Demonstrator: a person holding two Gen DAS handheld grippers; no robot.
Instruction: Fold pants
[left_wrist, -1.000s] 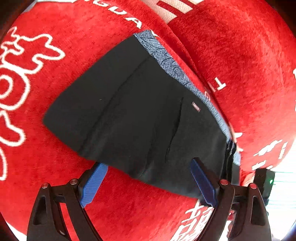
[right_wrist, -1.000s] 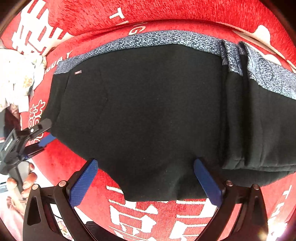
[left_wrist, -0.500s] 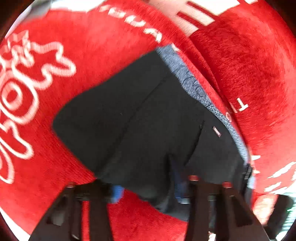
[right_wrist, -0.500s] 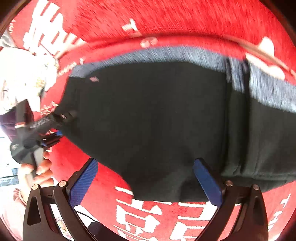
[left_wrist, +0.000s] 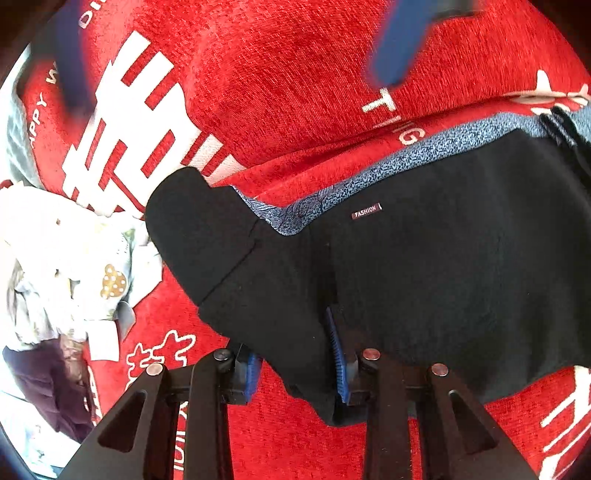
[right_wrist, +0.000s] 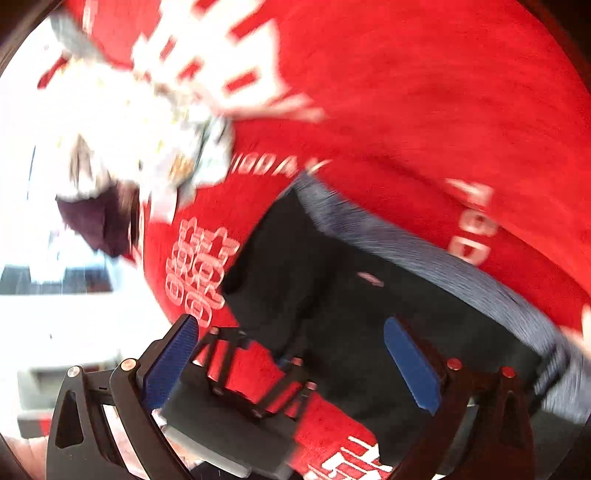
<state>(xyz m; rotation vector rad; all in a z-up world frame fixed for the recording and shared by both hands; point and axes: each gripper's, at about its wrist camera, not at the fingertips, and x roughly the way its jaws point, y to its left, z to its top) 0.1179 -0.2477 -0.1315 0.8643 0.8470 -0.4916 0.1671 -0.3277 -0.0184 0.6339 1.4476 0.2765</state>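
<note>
Black pants (left_wrist: 424, 266) with a blue-grey patterned waistband (left_wrist: 436, 147) and a small "FASHION" tag lie on a red cloth. My left gripper (left_wrist: 295, 362) is shut on a bunched fold of the pants' near edge, with a black flap folded up to the left. In the blurred right wrist view the pants (right_wrist: 369, 295) lie below, and my right gripper (right_wrist: 291, 362) is open above them. The left gripper (right_wrist: 258, 373) shows between the right gripper's fingers. The right gripper's blue pads (left_wrist: 395, 48) show blurred at the top of the left wrist view.
The red cloth (left_wrist: 295, 74) with white lettering covers the surface. A crumpled pile of pale printed clothes (left_wrist: 74, 258) lies to the left, also in the right wrist view (right_wrist: 129, 140). The surface's edge and a bright floor (right_wrist: 55, 314) are at the left.
My left gripper closed on the pants' near edge and swung round to the side. My right gripper, still open, lifted and swept left over the left gripper; its view is now blurred.
</note>
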